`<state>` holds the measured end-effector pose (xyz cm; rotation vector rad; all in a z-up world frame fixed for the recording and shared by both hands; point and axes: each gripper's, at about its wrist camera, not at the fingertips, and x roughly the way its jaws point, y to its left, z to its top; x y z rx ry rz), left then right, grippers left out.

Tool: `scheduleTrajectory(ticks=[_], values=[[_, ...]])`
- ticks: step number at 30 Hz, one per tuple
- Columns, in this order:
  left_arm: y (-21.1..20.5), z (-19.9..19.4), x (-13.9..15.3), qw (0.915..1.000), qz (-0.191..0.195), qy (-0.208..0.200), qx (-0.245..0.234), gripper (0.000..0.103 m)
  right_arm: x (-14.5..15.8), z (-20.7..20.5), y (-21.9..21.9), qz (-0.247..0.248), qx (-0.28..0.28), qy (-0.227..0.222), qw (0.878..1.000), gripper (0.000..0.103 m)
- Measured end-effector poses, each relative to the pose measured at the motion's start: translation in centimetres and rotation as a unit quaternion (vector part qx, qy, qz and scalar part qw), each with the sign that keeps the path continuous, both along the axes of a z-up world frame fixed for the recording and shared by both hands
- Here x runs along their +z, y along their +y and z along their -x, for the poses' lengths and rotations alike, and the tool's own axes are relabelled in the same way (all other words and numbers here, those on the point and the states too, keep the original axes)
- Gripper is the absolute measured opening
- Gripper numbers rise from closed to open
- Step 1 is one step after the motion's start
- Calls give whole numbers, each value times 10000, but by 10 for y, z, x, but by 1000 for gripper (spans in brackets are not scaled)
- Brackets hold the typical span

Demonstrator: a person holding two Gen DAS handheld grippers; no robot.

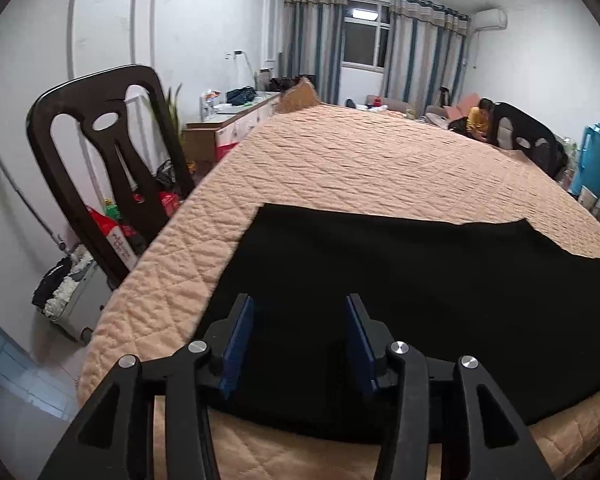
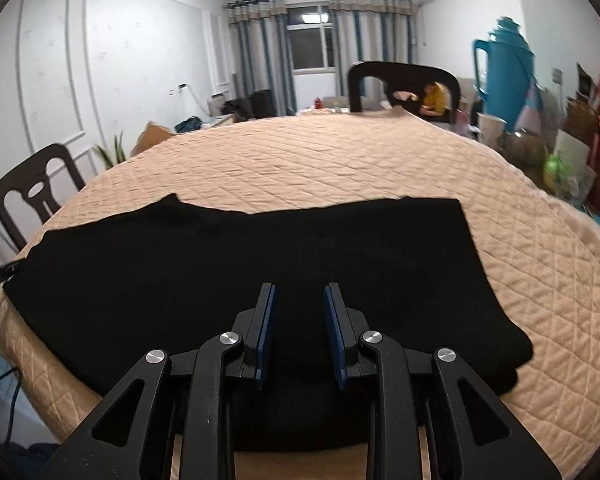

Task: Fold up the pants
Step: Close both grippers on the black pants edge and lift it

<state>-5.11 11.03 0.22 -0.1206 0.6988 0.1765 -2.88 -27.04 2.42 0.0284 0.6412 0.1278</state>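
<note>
pants point(image 2: 240, 280): 1 | chairs point(image 2: 32, 192): 2 | tools point(image 2: 299, 294): 2

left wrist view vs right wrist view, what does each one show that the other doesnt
Only the left wrist view shows the left tool, open above the pants' left part, and a white bin on the floor.

Only the right wrist view shows the right tool, open with nothing between its pads, a blue thermos and the pants' right edge.

Both show the black pants lying flat on the quilted peach cover, a dark chair on the left, the curtained window and a person in yellow far back.
</note>
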Motion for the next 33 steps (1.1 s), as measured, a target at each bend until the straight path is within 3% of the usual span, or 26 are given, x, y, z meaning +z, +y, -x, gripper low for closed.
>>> scheduleTrajectory(ticks=[5, 11, 14, 17, 21, 26, 30, 33], values=[[18, -2, -10, 9995, -55, 108, 277, 52, -9, -2, -22, -86, -318, 122, 9994, 25], [29, 0, -10, 9995, 114, 81, 293, 57, -3, 6, -50, -237, -792, 80, 9965, 25], [29, -1, -12, 9996, 158, 76, 218, 62, 0, 6, -46, -263, -702, 18, 9972, 25], [25, -3, -15, 9999, -44, 32, 159, 69, 2, 4, -35, -284, -501, -23, 9983, 25], [23, -2, -16, 9998, -120, -30, 144, 69, 7, 4, -21, -286, -246, -122, 9992, 25], [14, -2, -13, 9999, -70, -47, -126, 35, 9, 2, -10, -344, -105, -176, 9992, 25], [15, -3, -10, 9995, 175, -13, -251, 18, 7, -1, -4, -388, -21, -165, 9991, 25], [23, -5, -4, 9972, 651, 2, -360, 9, 7, -1, -1, -395, 27, -159, 9991, 25]])
